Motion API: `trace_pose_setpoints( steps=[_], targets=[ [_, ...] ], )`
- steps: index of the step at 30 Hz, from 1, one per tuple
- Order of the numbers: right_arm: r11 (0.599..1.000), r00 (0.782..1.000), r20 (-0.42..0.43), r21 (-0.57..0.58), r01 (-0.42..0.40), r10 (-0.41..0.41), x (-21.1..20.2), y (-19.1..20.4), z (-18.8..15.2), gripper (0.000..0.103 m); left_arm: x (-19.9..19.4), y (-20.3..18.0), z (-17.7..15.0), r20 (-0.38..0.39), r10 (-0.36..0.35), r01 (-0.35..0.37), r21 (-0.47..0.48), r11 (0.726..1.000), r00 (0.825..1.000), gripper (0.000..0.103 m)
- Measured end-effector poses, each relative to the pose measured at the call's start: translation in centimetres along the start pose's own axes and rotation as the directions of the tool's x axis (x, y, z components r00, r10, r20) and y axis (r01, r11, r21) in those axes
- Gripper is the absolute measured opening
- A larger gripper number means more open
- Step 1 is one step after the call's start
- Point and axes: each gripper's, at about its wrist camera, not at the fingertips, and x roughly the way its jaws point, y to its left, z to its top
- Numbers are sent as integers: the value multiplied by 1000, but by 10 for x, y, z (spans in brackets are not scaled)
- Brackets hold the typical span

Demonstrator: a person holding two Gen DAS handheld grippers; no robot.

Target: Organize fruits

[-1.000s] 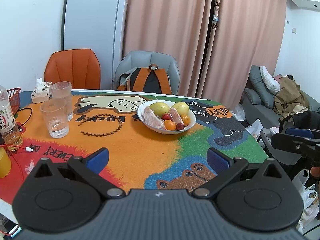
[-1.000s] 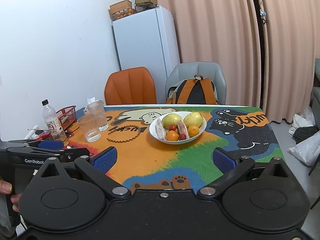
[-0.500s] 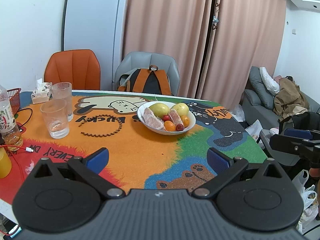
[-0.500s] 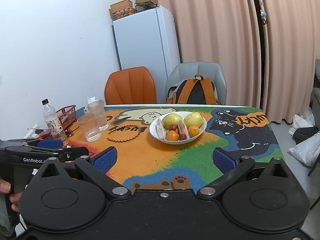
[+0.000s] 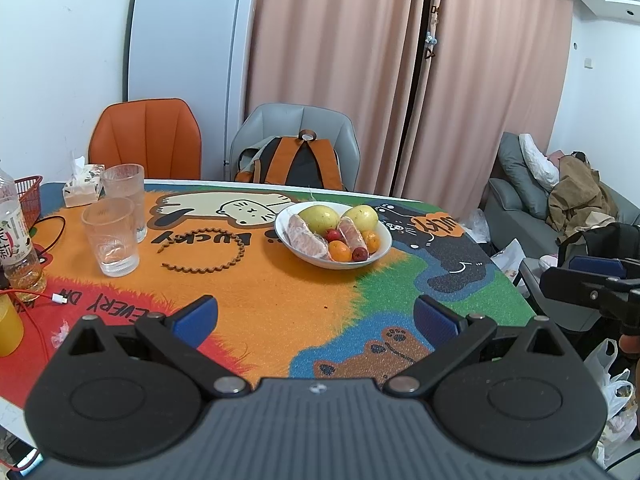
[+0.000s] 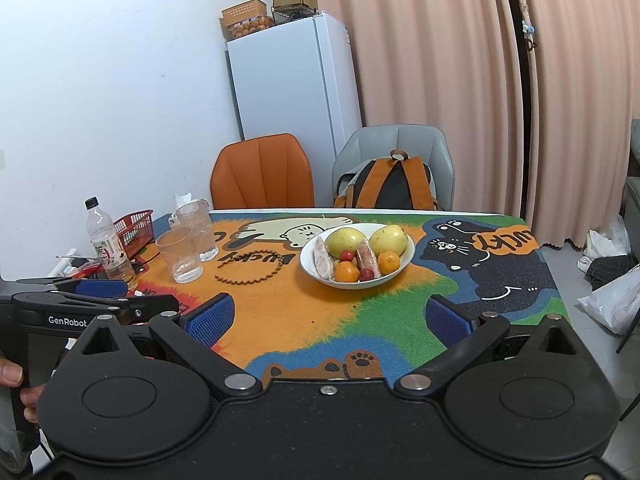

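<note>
Both grippers sit at the near table edge, nothing between the fingers. Left gripper (image 5: 316, 314): jaws spread wide, empty. Right gripper (image 6: 328, 314): same, wide and empty.

Fruit is all in the white bowl (image 6: 408, 258), mid-table on the cartoon mat (image 6: 280, 304), well ahead of both grippers.

Handling, my read:
- Two yellow-green fruits (image 6: 346, 240) at the back of the bowl: firm, round, smooth skin, likely the heaviest. Take across the widest part; could roll out of a shallow pinch.
- Small oranges (image 6: 346, 272): light, slightly soft. Gentle squeeze across the middle.
- Small red fruits (image 6: 347, 255): tiny and slick, wedged between the others. Hardest pick.
- Pink peeled segments (image 6: 324, 262), look like pomelo: soft, will tear. Hold across the short width, lightly.
- Bowl looks ceramic, may slide on the mat if pushed.

Can't tell:
- What lies under the top layer of fruit.
- Where the fruit is meant to go; no obvious second container.
- Exact type of the red fruits.

Two empty glasses (image 6: 182, 256) stand left of the bowl, so keep swings clear.
</note>
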Motion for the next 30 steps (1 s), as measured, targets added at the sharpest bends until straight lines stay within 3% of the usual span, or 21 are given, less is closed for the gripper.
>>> trace_pose_setpoints(
  steps=[30],
  targets=[
    [1000,1000,-10,-10,4,-4,2,5,-2,103,-2,-2,-6,-3,-15,15,5,1000,1000,103]
  ],
)
